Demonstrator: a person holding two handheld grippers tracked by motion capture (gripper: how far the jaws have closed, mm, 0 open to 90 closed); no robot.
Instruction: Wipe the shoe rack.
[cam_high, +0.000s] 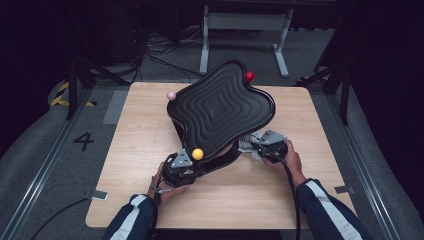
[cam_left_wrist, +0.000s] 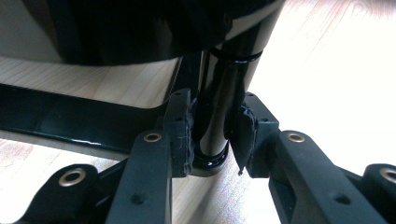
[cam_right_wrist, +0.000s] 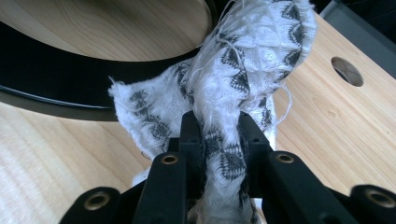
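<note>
We are wiping the black seat (cam_high: 220, 112) in the middle of the frame: our left gripper (cam_left_wrist: 212, 135) pinches its post (cam_left_wrist: 219, 102), our right gripper (cam_right_wrist: 223, 140) pinches the cloth (cam_right_wrist: 233, 79) at its lower right edge, and next we must rub gently.

High view overhead; tong views close, sharing table (cam_high: 150, 150).

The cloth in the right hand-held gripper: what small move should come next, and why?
Probably bring the cloth up against the black tray and start wiping its near edge. The right hand-held gripper is shut on the cloth beside the black base ring, and the left hand-held gripper clamps the stand's post, steadying it.
</note>
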